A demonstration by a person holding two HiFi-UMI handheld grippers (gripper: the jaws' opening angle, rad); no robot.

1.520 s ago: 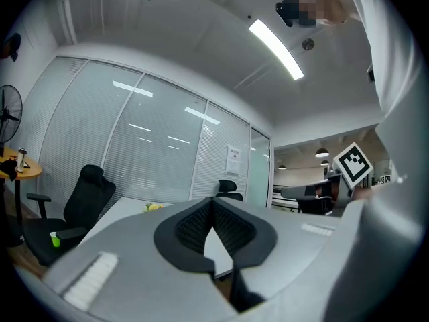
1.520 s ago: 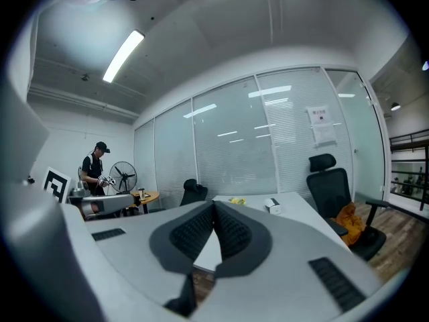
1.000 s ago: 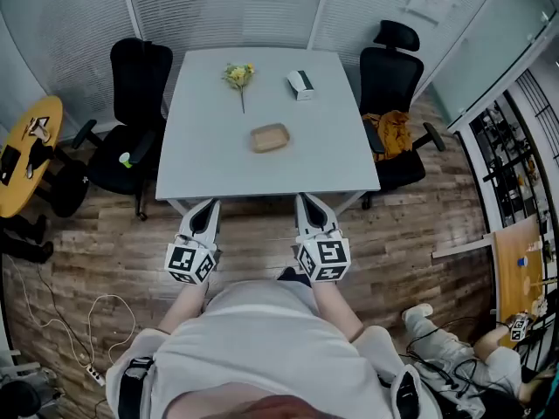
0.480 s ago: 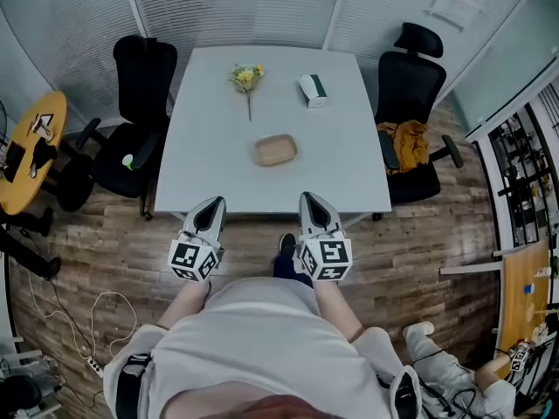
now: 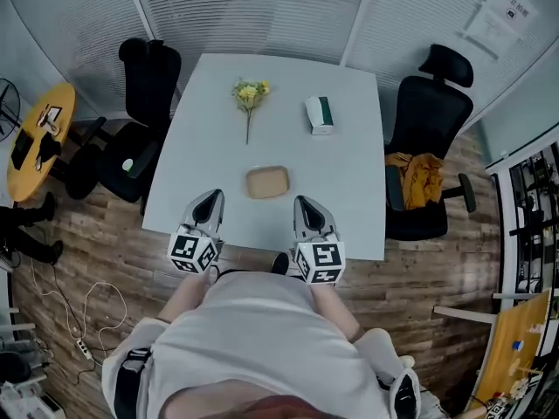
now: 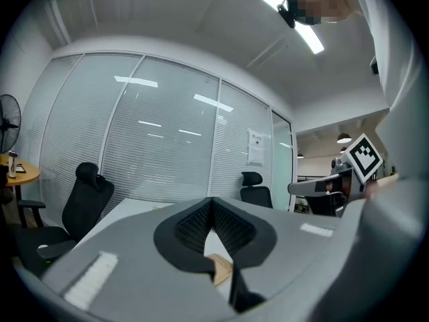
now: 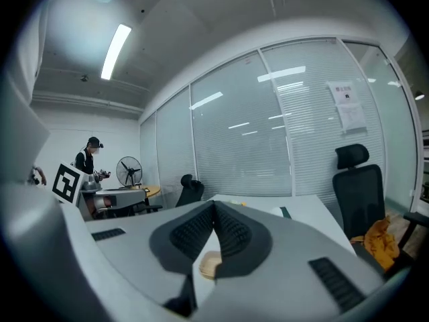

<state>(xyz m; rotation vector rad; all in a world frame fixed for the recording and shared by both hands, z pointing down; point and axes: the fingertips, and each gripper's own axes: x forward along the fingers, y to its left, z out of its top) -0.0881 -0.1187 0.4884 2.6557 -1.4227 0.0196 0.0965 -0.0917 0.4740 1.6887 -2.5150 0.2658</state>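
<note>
Wooden tray [image 5: 267, 182] lay flat on the white table [image 5: 349, 190], close to the table's near edge and about midway across it. It was a rounded rectangle with its long axis running side to side, roughly along that near edge. Nothing lay in it.

The left gripper [image 5: 210, 201] hung over the near edge just to the left of the tray. The right gripper [image 5: 305, 205] hung over the same edge just to the tray's right. Neither touched the tray. Both pointed away from the person toward the far side of the table, tips leaning slightly inward, marker cubes back by the body. The forearms were held side by side and tucked close to the torso.

In the left gripper view the jaws were closed pad against pad with nothing between them, and a corner of the tray [image 6: 220, 268] showed through the gap below the pads. The right gripper view showed the same: jaws pressed together and empty, with the tray [image 7: 210, 265] seen low beyond them.

Farther off on the table lay a sprig of yellow flowers [image 5: 248, 94], its stem pointing toward the person. A tissue box [image 5: 320, 114] sat to its right. A black chair [image 5: 144, 120] stood at the table's left side. Another chair [image 5: 428, 147], carrying an orange cloth [image 5: 414, 175], stood at the right.
</note>
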